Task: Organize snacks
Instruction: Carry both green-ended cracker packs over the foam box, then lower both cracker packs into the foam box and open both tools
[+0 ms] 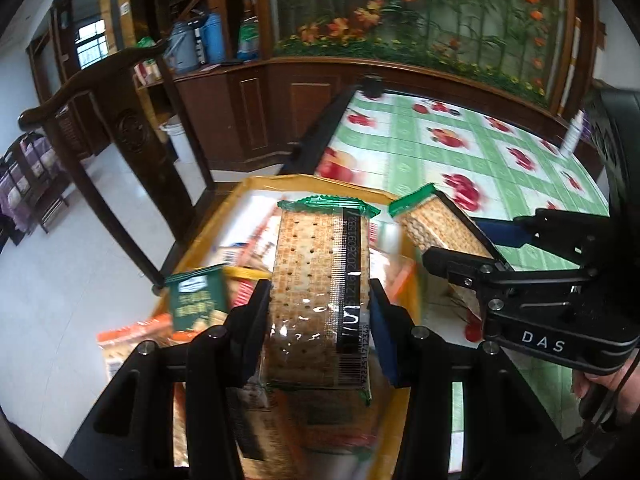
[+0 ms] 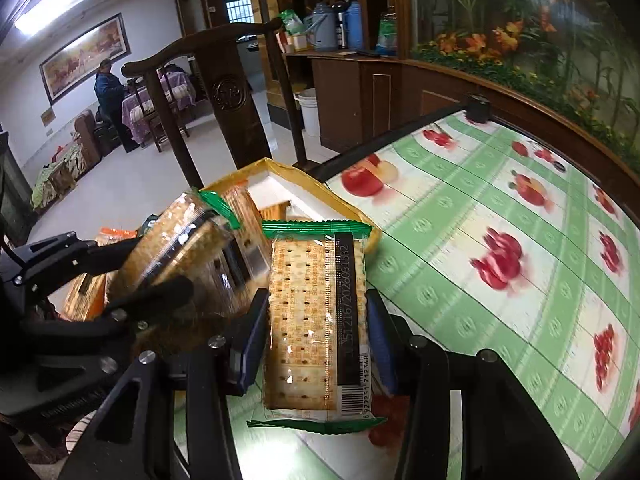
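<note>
Crackers fill both my claws: the left claw (image 1: 320,312) is clamped on a clear-wrapped, green-ended packet of square crackers (image 1: 320,300) held over the shallow yellow cardboard box (image 1: 256,184), and the right claw (image 2: 318,340) grips a matching cracker packet (image 2: 316,320) above the green fruit-print table (image 2: 500,208), just beside that box. Several orange and green snack packets (image 1: 196,304) already lie jumbled in the box, so I judge the sorting well underway, with these two packets yet to be placed.
</note>
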A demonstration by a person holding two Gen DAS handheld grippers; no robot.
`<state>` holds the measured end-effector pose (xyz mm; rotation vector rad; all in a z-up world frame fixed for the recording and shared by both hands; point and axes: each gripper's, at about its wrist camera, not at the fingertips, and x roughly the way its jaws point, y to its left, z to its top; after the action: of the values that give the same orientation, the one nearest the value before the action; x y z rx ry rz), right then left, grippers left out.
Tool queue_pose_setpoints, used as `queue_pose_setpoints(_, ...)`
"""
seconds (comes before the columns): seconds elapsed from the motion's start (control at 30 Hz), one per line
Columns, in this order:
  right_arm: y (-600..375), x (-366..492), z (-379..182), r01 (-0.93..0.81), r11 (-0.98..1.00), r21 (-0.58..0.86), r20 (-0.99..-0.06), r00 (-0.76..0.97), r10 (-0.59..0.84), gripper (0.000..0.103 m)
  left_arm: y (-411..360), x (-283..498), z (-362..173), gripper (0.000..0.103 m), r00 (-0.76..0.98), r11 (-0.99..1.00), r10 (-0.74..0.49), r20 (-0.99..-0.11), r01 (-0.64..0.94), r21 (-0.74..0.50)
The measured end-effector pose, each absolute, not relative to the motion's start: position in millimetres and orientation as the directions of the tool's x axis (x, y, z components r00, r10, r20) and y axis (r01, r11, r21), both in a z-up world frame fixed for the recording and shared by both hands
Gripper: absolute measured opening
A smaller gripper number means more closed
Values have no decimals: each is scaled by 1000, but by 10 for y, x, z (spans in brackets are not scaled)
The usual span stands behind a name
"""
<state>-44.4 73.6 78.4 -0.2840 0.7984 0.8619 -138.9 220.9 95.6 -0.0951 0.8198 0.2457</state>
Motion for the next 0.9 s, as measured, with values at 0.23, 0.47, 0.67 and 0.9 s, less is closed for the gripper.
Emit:
queue_pose_setpoints(0.23,1043,-211,742,-784,613,99,-743,352,570,46,2562,-1275,909,49,626,949,195,-755,-316,-17)
queue_pose_setpoints(0.47,1407,81,618,-795,598,98,-776,315,546,46,2689,-1163,811,49,606,941,184,-774,-337,-41)
queue_pose_setpoints(0.67,1577,120,569,-815,572,91,-780,298,550,48,2660,-1075,760,49,588,942,182,-788,-335,-33)
queue_pose_setpoints(0.9,1375,81,657,-806,582,111,-746,320,585,66,2681,-1090,737,49,582,937,178,-793,-346,-44)
